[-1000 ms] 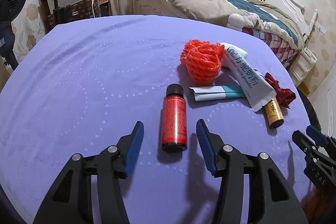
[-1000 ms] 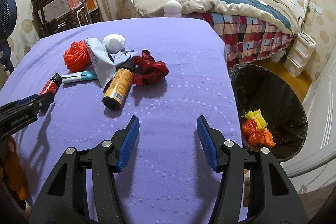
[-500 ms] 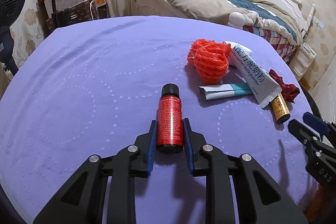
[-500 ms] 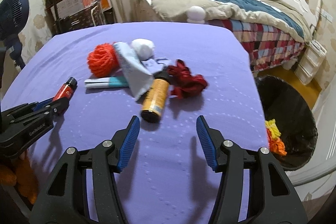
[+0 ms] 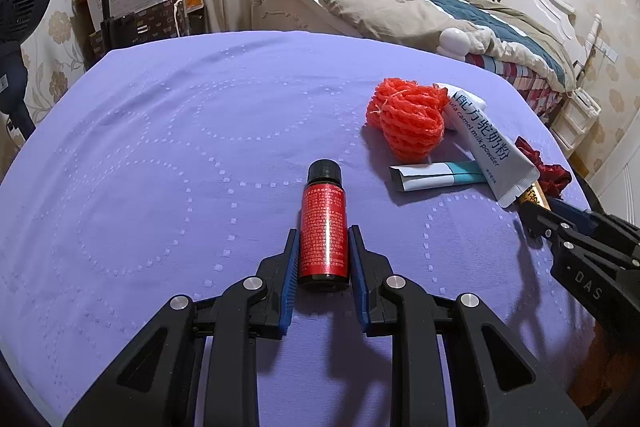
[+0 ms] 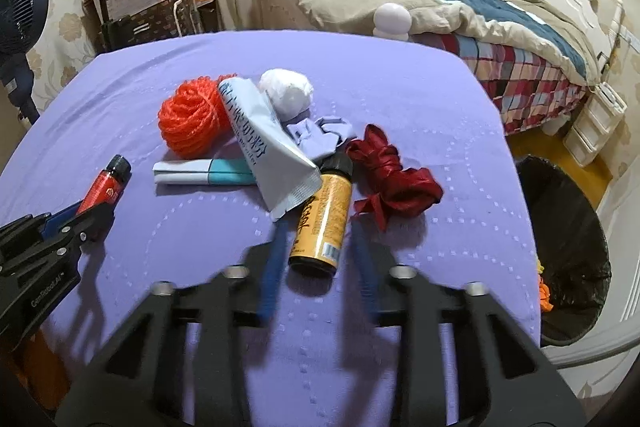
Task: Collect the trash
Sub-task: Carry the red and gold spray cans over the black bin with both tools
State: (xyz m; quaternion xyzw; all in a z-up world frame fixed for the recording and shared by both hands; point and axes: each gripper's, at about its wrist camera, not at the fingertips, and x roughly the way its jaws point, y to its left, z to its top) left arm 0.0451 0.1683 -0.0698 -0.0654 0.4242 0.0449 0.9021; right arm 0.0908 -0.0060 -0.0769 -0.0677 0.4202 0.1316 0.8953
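Both claws are working at once. The left claw [image 5: 323, 259] is clenched on the red bottle [image 5: 323, 227], blue pads pressing its lower sides while it's lying on the purple table [image 5: 160, 155], cap pointing away. The right claw [image 6: 320, 255] is closing round the yellow bottle [image 6: 322, 223], which is sitting between the blurred pads near its base; can't tell if they're touching it yet.

To do this well, IMO: finish the right squeeze before lifting, since the silver packet [image 6: 268, 143] is overlapping that bottle's neck and could drag along. Lift both straight up, keep them level, then carry to the black bin [image 6: 568, 243] standing beside the table's right edge, w/ some orange and yellow scraps inside already.

Red bottle: small, round, black screw cap, red label w/ fine print, glossy, so likely to slip if gripped loosely. Yellow one: same build, black cap, orange-yellow label w/ a barcode. Other trash is waiting nearby: orange net ball [image 6: 192, 123], teal-and-white box [image 6: 204, 177], white wad [image 6: 286, 93], dark red ribbon [image 6: 392, 179]
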